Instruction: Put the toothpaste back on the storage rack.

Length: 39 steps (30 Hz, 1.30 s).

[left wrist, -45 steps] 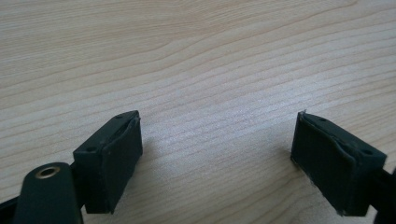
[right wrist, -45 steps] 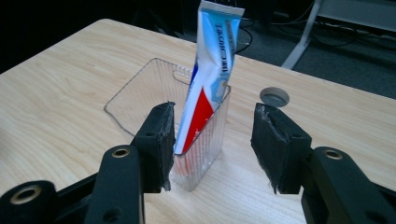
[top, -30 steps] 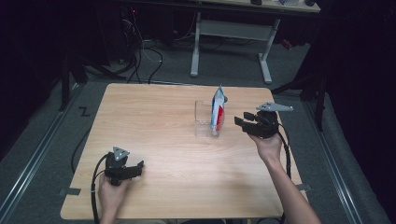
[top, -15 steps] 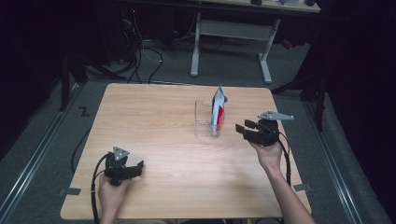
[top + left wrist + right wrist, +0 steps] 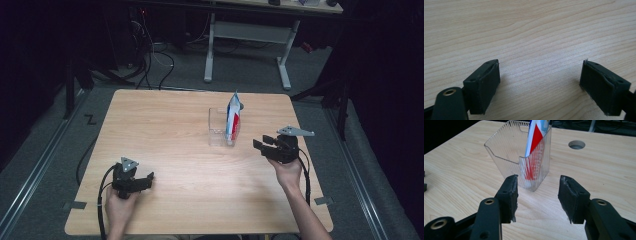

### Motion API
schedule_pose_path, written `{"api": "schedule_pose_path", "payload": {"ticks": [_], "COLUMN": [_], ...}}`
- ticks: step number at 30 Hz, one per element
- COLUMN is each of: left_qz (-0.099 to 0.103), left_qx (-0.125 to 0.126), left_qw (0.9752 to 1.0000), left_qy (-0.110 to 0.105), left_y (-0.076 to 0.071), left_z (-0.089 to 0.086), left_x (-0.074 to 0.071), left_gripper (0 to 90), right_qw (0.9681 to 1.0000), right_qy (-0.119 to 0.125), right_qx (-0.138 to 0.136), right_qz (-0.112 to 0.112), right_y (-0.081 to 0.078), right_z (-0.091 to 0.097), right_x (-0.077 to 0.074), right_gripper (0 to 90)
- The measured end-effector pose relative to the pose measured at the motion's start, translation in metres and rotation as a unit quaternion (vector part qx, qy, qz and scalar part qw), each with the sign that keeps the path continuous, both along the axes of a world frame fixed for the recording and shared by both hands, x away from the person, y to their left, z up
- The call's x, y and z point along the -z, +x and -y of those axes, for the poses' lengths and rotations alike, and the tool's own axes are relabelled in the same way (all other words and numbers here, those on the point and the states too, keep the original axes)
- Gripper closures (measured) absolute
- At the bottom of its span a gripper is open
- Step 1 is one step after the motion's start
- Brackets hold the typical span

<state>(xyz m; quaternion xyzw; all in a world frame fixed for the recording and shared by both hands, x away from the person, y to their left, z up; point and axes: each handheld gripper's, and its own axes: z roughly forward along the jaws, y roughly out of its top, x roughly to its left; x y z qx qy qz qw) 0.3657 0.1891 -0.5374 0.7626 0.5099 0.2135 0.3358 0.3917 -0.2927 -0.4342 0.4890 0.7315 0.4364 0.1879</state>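
Note:
A clear ribbed plastic holder [image 5: 218,127] [image 5: 519,157] stands on the wooden table [image 5: 175,125], right of its centre. A white, red and blue tube [image 5: 233,117] [image 5: 536,135] leans upright inside it at the right end. My right gripper [image 5: 264,143] [image 5: 537,197] is open, just right of the holder and pointing at it, with nothing between its pads. My left gripper [image 5: 145,181] [image 5: 540,85] rests low over bare wood near the table's front left, open and empty.
A round cable hole [image 5: 576,144] lies in the tabletop beyond the holder. Dark floor with cables surrounds the table, and a white desk frame [image 5: 250,45] stands behind it. A metal rail [image 5: 30,165] runs along the left.
My right gripper has sunk and drawn back toward the table's front right, away from the holder. The left gripper, holder and tube have not moved.

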Motion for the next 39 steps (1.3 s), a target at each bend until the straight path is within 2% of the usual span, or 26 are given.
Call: {"api": "schedule_pose_path", "payload": {"ticks": [7, 11, 21, 34, 39], "left_qz": [0.000, 0.000, 0.000, 0.000, 0.000], "left_qx": [0.000, 0.000, 0.000, 0.000, 0.000], "left_qw": [1.0000, 1.0000, 1.0000, 1.0000, 1.0000], "left_qy": [0.000, 0.000, 0.000, 0.000, 0.000], "left_y": [0.000, 0.000, 0.000, 0.000, 0.000], "left_z": [0.000, 0.000, 0.000, 0.000, 0.000], "left_x": [0.000, 0.000, 0.000, 0.000, 0.000], "left_gripper": [17.0, 17.0, 17.0, 17.0, 17.0], "right_qw": [1.0000, 0.9998, 0.9996, 0.9991, 0.9989], "right_qy": [0.006, 0.007, -0.007, -0.006, -0.013], "right_qx": [0.003, 0.008, 0.009, 0.017, 0.016], "right_qz": [-0.005, -0.015, -0.024, -0.038, -0.041], "right_y": [-0.003, -0.004, -0.007, -0.008, -0.008], "right_z": [0.002, 0.003, 0.002, 0.004, 0.005], "right_x": [0.008, 0.015, 0.030, 0.044, 0.048], "right_gripper": [50.0, 50.0, 50.3, 50.8, 50.8]}}
